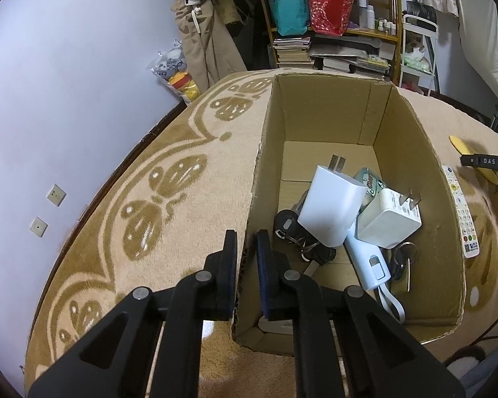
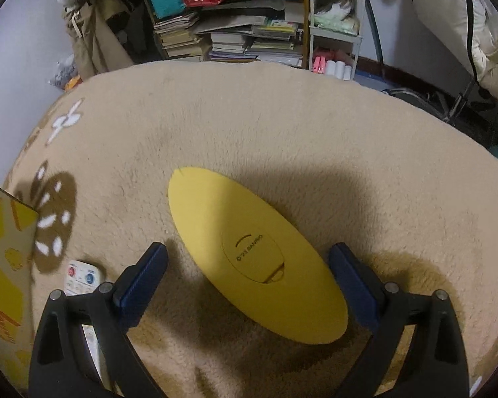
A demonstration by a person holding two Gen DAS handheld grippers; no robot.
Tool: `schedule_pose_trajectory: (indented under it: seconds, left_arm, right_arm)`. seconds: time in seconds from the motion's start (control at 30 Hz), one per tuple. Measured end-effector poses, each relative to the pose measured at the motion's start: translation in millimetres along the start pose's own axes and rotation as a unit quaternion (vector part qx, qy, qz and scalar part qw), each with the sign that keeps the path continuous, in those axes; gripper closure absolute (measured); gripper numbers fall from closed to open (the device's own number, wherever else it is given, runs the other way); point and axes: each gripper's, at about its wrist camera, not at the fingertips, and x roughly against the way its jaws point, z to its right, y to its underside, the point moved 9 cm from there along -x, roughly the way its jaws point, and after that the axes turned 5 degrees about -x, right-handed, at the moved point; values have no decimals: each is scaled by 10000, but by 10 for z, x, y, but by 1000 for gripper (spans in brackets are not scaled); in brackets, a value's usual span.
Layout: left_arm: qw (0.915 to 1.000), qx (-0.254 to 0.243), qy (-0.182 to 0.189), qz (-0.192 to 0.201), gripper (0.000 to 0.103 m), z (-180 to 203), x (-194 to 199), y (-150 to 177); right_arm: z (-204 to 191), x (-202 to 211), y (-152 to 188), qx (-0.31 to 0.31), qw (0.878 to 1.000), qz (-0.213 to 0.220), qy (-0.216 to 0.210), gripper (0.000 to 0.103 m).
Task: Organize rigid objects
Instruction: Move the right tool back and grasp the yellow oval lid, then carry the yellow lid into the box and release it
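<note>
Chargers and keys in box on rug, remote right of box, disc beyond remote.

My brown cardboard box held two white chargers, black keys and a pale blue device. The beige rug bore tan butterfly patterns. The oval object was plain yellow.

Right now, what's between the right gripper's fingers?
The yellow oval object lies between the open right gripper's fingers, flat on the carpet, pads not touching it. The right wrist view shows this.
</note>
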Motion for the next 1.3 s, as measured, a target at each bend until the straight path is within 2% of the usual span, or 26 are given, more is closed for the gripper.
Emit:
schedule_pose_trajectory:
  seconds: [0.07,0.27,0.33,0.43,0.6,0.83,0.93,1.13,1.3]
  left_arm:
    - [10000,2,7,0,91,-4,0,-3]
    - [10000,13,10,5,91,-15,-5,-6]
    - [10000,20,22,-3,91,-17,-6,-2]
    - [10000,35,38,-13,91,-15,-7,-4]
    - [10000,47,66,-10,91,-22,-21,-11]
    - [9999,98,86,-25,91,-2,-48,-4]
    - [9999,98,91,-25,91,10,-51,-7]
    - [9999,98,83,-26,91,-7,-49,-4]
    - [9999,106,93,-27,91,-8,-49,-6]
  right_arm:
    - [-31,0,-28,97,9999,59,98,1]
    - [-55,38,-55,211,9996,70,178,21]
    - [-18,64,-42,99,9997,34,204,32]
    - [-2,126,-4,-99,9998,-11,165,43]
    - [-84,235,84,-121,9994,97,316,43]
    - [-313,450,104,-198,9995,238,26,43]
    - [-472,588,68,-138,9991,361,-182,43]
    - [-908,1004,-41,175,9940,886,-612,43]
    - [-1369,1372,-13,186,9841,1226,-1269,43]
